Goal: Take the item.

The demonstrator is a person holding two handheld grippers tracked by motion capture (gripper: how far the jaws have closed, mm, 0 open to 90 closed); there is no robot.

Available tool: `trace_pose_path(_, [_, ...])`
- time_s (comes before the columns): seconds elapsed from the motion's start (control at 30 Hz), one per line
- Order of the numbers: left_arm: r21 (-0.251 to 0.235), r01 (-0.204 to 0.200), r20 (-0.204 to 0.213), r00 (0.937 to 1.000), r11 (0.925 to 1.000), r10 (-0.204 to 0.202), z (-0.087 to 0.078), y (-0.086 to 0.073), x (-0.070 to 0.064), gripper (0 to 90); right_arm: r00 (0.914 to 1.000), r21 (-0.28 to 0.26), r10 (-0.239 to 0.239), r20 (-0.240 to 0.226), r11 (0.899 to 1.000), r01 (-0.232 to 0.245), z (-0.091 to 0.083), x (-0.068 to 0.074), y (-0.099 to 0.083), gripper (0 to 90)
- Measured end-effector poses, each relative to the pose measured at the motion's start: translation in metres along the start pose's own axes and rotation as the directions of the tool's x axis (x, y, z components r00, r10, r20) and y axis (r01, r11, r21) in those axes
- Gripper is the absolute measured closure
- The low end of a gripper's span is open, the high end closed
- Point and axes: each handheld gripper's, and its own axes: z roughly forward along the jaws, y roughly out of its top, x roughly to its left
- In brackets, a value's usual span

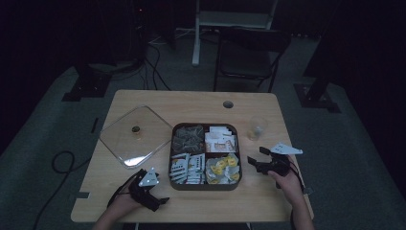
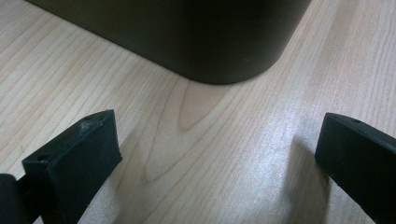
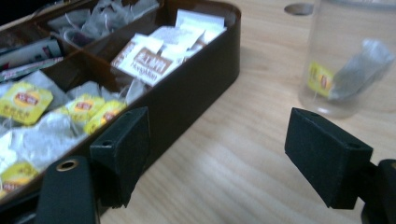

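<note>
A dark brown four-compartment box point(image 1: 206, 184) sits mid-table. It holds grey bags point(image 1: 187, 138), white-and-brown sachets point(image 1: 220, 141), white packets point(image 1: 187, 168) and yellow-labelled tea bags point(image 1: 222, 167). Its clear lid point(image 1: 136, 136) lies flat to the left. A clear cup point(image 1: 256, 127) with a tea bag point(image 3: 359, 70) inside stands right of the box. My left gripper point(image 1: 160, 200) rests open near the box's front left corner point(image 2: 196, 37), jaws empty point(image 2: 217, 140). My right gripper point(image 1: 256, 156) hovers open just right of the box wall point(image 3: 196, 88), short of the cup point(image 3: 355, 56), nothing between its jaws point(image 3: 217, 135).
A round cable hole point(image 1: 228, 104) sits near the table's far edge. A dark folding chair point(image 1: 249, 52) stands behind the table, and cables point(image 1: 62, 160) lie on the floor at the left. Bare wood runs along the front edge below the box.
</note>
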Motion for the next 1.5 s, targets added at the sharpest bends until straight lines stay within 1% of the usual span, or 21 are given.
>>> trace_pose_path(0.13, [0.0, 0.0, 0.0, 1.0, 1.0, 0.0, 0.0, 0.0, 0.0, 0.4, 0.9998, 0.021, -0.011, -0.018, 1.0, 0.011, 0.0, 0.001, -0.008, 22.1])
trace_pose_path(0.23, [0.0, 0.0, 0.0, 1.0, 1.0, 0.0, 0.0, 0.0, 0.0, 0.4, 0.9994, 0.031, -0.009, -0.034, 0.999, 0.01, 0.0, 0.003, -0.014, 22.1])
trace_pose_path(0.3, [0.0, 0.0, 0.0, 1.0, 1.0, 0.0, 0.0, 0.0, 0.0, 0.4, 0.9991, 0.049, -0.011, -0.04, 0.999, 0.013, 0.001, 0.003, -0.017, 22.0])
trace_pose_path(0.43, [0.0, 0.0, 0.0, 1.0, 1.0, 0.0, 0.0, 0.0, 0.0, 0.4, 0.9983, 0.08, -0.007, -0.057, 0.997, 0.011, 0.002, 0.004, -0.023, 22.0])
trace_pose_path(0.5, [0.0, 0.0, 0.0, 1.0, 1.0, 0.0, 0.0, 0.0, 0.0, 0.4, 0.9975, 0.083, 0.0, -0.071, 0.996, 0.006, 0.003, 0.004, -0.025, 22.6])
trace_pose_path(0.7, [0.0, 0.0, 0.0, 1.0, 1.0, 0.0, 0.0, 0.0, 0.0, 0.4, 0.9961, 0.124, -0.033, -0.081, 0.991, 0.043, 0.005, 0.009, -0.026, 22.7])
trace_pose_path(0.83, [0.0, 0.0, 0.0, 1.0, 1.0, 0.0, 0.0, 0.0, 0.0, 0.4, 0.9942, 0.161, -0.055, -0.092, 0.984, 0.069, 0.007, 0.012, -0.026, 22.6])
trace_pose_path(0.9, [0.0, 0.0, 0.0, 1.0, 1.0, 0.0, 0.0, 0.0, 0.0, 0.4, 0.9927, 0.176, -0.059, -0.105, 0.981, 0.077, 0.008, 0.013, -0.026, 22.7])
trace_pose_path(0.97, [0.0, 0.0, 0.0, 1.0, 1.0, 0.0, 0.0, 0.0, 0.0, 0.4, 0.9916, 0.187, -0.07, -0.109, 0.978, 0.09, 0.009, 0.014, -0.026, 22.6])
trace_pose_path(1.1, [0.0, 0.0, 0.0, 1.0, 1.0, 0.0, 0.0, 0.0, 0.0, 0.4, 0.989, 0.223, -0.098, -0.111, 0.967, 0.121, 0.013, 0.017, -0.026, 21.8])
trace_pose_path(1.2, [0.0, 0.0, 0.0, 1.0, 1.0, 0.0, 0.0, 0.0, 0.0, 0.4, 0.9885, 0.226, -0.102, -0.112, 0.966, 0.125, 0.014, 0.018, -0.025, 21.1])
trace_pose_path(1.27, [0.0, 0.0, 0.0, 1.0, 1.0, 0.0, 0.0, 0.0, 0.0, 0.4, 0.987, 0.229, -0.114, -0.113, 0.964, 0.138, 0.015, 0.02, -0.025, 20.1])
trace_pose_path(1.33, [0.0, 0.0, 0.0, 1.0, 1.0, 0.0, 0.0, 0.0, 0.0, 0.4, 0.9849, 0.232, -0.135, -0.109, 0.96, 0.157, 0.015, 0.021, -0.025, 19.4])
trace_pose_path(1.37, [0.0, 0.0, 0.0, 1.0, 1.0, 0.0, 0.0, 0.0, 0.0, 0.4, 0.9827, 0.238, -0.153, -0.104, 0.955, 0.174, 0.015, 0.023, -0.025, 18.9])
trace_pose_path(1.43, [0.0, 0.0, -0.001, 1.0, 1.0, 0.0, 0.0, 0.0, 0.0, 0.4, 0.9732, 0.248, -0.208, -0.099, 0.942, 0.226, 0.017, 0.026, -0.026, 17.4])
trace_pose_path(1.5, [0.0, 0.0, -0.001, 1.0, 1.0, 0.0, 0.0, 0.0, 0.0, 0.4, 0.9748, 0.252, -0.203, -0.092, 0.942, 0.22, 0.017, 0.026, -0.025, 15.8])
